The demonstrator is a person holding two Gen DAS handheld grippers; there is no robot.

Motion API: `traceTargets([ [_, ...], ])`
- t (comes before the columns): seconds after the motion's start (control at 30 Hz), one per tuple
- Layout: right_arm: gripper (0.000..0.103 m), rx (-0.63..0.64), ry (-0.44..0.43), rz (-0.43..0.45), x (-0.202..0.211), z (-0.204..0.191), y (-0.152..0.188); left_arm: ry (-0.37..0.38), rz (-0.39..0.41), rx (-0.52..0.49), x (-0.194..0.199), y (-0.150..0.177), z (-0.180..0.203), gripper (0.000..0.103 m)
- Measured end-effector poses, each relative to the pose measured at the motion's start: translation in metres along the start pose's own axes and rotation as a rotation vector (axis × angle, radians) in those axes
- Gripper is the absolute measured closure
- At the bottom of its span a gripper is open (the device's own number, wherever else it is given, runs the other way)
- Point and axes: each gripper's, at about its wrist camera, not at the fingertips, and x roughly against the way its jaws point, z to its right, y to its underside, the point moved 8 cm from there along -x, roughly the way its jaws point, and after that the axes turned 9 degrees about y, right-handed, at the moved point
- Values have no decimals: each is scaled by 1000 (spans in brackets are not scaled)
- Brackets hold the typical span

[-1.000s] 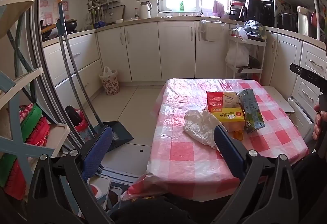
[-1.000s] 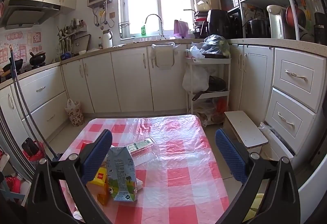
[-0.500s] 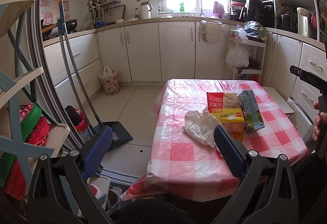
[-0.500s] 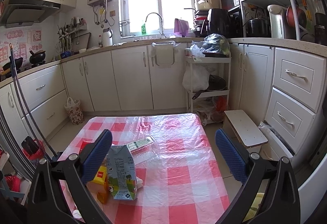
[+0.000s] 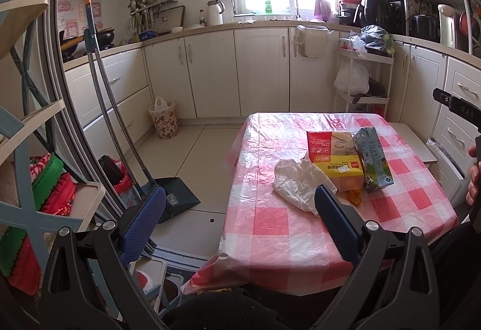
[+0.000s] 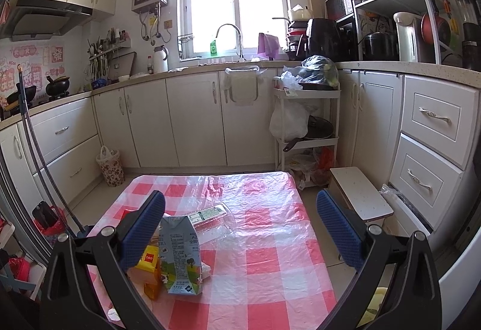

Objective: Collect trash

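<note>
The left gripper [image 5: 239,214] is held spread wide and empty, raised above the near edge of the table [image 5: 300,245] and aimed across it. Just ahead of its right finger, a crumpled white plastic bag [image 5: 296,182] is seen lying on the checked plastic cover, apparently the nearest piece of trash to be taken. Beyond the bag, a yellow box [image 5: 339,172] is stacked against a red-and-white packet [image 5: 323,146], with a milk carton [image 5: 372,160] standing upright to the right of them. The rubbish is clustered at one spot, which should allow it to be gathered in a few short reaches.

The right gripper [image 6: 240,229] is likewise held parted and empty, over the same table from the other side. The milk carton [image 6: 180,254] is seen just beside its left finger, with the yellow box [image 6: 147,260] partly hidden behind that finger and a flattened clear plastic tray [image 6: 213,221] lying farther ahead.

Far to the left on the floor, by the cabinets, a floral wastebasket [image 5: 163,119] lined with a bag is placed, judged the likely destination. A dustpan [image 5: 176,199] with its long handle is leaned nearer the left gripper.
</note>
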Motion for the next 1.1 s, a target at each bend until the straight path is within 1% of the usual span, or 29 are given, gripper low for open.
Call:
traceTargets([
  [0.07,6,0,0,6,0,0,-1,1,0,3,0,0,1,7],
  [0.2,6,30,2,-27,-2,-3,1,2,-1,7,0,0,-2,7],
  [0.27,6,22,-8,-10,0,-5,0,1,0,5,0,0,-3,7],
  [0.43,6,46,-15,-19,-1,-8,2,4,0,2,1,1,-3,7],
  [0.6,6,48,-15,-9,1,-7,1,21,-1,3,1,0,-3,7],
  [0.67,6,24,-39,-28,-1,-7,2,34,-30,10,-4,0,-4,7],
  [0.73,6,2,-66,-64,-6,-12,7,66,-57,26,-11,-2,-3,7],
  [0.83,6,54,-77,-97,-13,-22,14,77,-66,55,-25,-12,-5,7],
  [0.9,6,31,-101,-122,-17,-22,17,83,-76,55,-36,-16,0,7],
  [0.97,6,17,-109,-155,-21,-21,22,92,-112,39,-53,-16,10,7],
  [1.03,6,30,-105,-169,-25,-20,25,93,-155,21,-71,-13,19,7],
  [1.1,6,57,-100,-179,-27,-20,28,118,-197,14,-87,-10,27,7],
])
